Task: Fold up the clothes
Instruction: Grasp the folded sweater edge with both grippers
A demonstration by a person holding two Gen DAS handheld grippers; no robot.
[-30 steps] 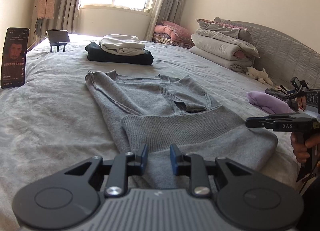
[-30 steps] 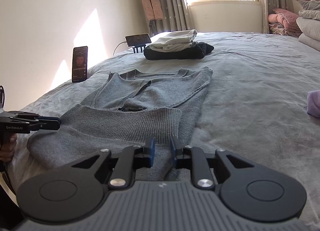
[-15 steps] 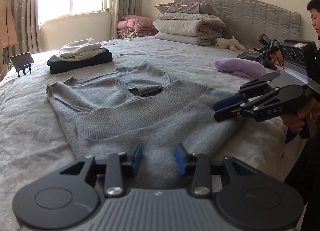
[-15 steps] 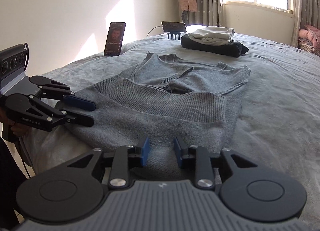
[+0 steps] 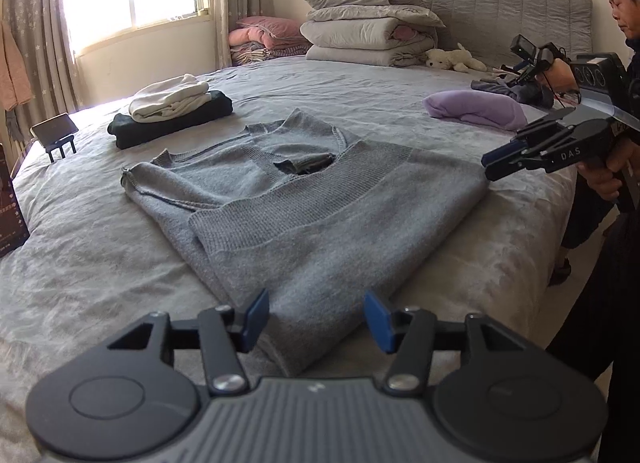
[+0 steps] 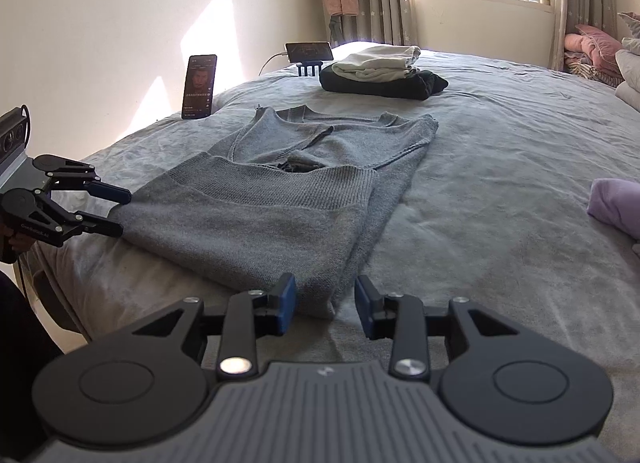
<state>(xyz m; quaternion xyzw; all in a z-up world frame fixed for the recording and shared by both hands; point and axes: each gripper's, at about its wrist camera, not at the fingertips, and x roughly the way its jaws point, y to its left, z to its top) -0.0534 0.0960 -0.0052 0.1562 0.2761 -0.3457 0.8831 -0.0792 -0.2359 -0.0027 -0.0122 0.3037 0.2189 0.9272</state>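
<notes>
A grey knit sweater [image 5: 304,215] lies flat on the bed, its lower half folded up over the chest. In the left wrist view my left gripper [image 5: 316,319] hovers at the sweater's near corner; its jaws are opening and the blue pads [image 5: 256,313] stand clear of the cloth between them. At the sweater's [image 6: 280,203] other near corner my right gripper [image 6: 325,305] is also opening, with the corner tip between its pads, unpressed. Each gripper also shows in the other's view: the right gripper [image 5: 500,163], the left gripper [image 6: 108,211].
A folded white and black stack [image 5: 168,115] sits beyond the sweater, with a phone on a stand [image 6: 310,51] and an upright phone [image 6: 199,85] near it. A purple garment [image 5: 476,113], piled quilts [image 5: 368,35] and a plush toy [image 5: 452,59] lie toward the headboard. A person [image 5: 616,183] stands at the bed's edge.
Both pairs of jaws have spread wider. Both grippers have drawn back and swung around to the sweater's near corners. The sweater itself lies as before.
</notes>
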